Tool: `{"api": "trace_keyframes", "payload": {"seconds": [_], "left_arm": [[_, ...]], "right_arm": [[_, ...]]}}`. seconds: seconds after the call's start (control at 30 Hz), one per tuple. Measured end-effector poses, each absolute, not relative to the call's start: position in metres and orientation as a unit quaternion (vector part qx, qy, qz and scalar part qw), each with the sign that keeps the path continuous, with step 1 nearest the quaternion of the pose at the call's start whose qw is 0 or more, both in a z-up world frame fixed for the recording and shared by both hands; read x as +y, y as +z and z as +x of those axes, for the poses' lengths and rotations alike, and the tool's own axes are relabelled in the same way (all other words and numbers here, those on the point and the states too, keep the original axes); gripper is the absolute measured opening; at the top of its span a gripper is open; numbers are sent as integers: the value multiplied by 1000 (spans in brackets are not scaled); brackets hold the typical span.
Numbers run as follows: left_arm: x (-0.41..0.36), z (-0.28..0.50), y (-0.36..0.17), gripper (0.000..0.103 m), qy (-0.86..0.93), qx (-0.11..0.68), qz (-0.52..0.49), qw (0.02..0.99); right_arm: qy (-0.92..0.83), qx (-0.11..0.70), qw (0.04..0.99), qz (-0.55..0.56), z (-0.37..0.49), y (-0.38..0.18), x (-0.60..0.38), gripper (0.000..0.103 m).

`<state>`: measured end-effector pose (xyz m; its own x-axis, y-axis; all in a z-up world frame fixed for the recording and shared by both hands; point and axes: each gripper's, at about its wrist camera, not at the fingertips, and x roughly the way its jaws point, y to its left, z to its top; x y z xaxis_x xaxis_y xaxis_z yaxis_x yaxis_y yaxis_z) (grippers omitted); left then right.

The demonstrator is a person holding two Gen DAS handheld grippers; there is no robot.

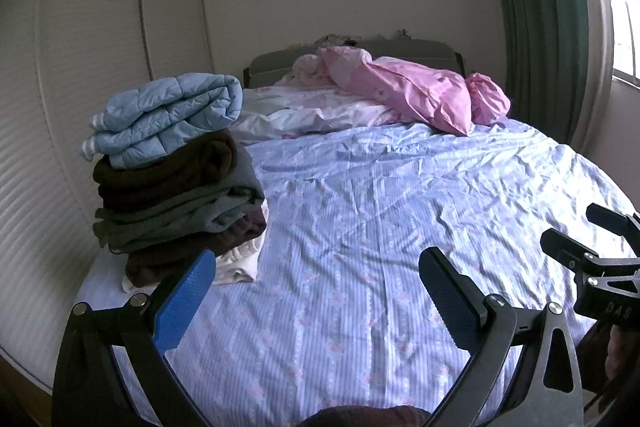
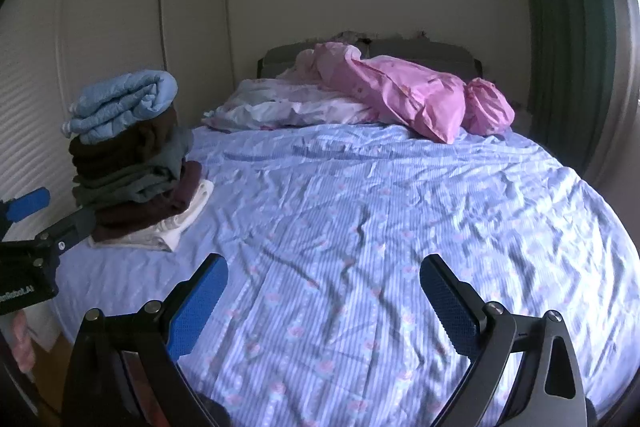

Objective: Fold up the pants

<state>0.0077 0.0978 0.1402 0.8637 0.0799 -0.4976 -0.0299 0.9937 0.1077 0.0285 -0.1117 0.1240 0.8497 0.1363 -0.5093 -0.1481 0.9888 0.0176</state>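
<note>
A stack of folded clothes [image 1: 176,195] sits on the left side of the bed, with brown, grey-green and white pieces under a light blue quilted one; it also shows in the right wrist view [image 2: 132,163]. My left gripper [image 1: 316,263] is open and empty above the near part of the bed. My right gripper [image 2: 324,267] is open and empty too, to the right of the left one. A dark brown cloth edge [image 1: 360,417] peeks in at the bottom of the left wrist view, below the left gripper. The right gripper [image 1: 592,235] shows at the right edge there.
The bed has a wrinkled blue striped sheet [image 1: 380,219]. Pink pillows [image 1: 408,87] and white bedding [image 1: 304,111] lie at the head. A white wardrobe [image 1: 100,27] stands left, a green curtain [image 1: 536,7] and window right.
</note>
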Motion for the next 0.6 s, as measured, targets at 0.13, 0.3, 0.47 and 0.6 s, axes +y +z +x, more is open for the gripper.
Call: {"api": "trace_keyframes", "payload": {"seconds": [0.13, 0.3, 0.47, 0.6], "left_arm": [[98, 7, 140, 103, 26, 259, 46, 964], [101, 8, 140, 103, 25, 259, 45, 964], [96, 4, 139, 103, 29, 260, 45, 964], [96, 2, 139, 103, 29, 260, 44, 964]], "right_arm": [[73, 262, 962, -13, 28, 125, -112, 98], [72, 260, 963, -14, 27, 127, -111, 98], [71, 260, 963, -13, 27, 127, -110, 98], [72, 261, 963, -12, 27, 126, -110, 98]]}}
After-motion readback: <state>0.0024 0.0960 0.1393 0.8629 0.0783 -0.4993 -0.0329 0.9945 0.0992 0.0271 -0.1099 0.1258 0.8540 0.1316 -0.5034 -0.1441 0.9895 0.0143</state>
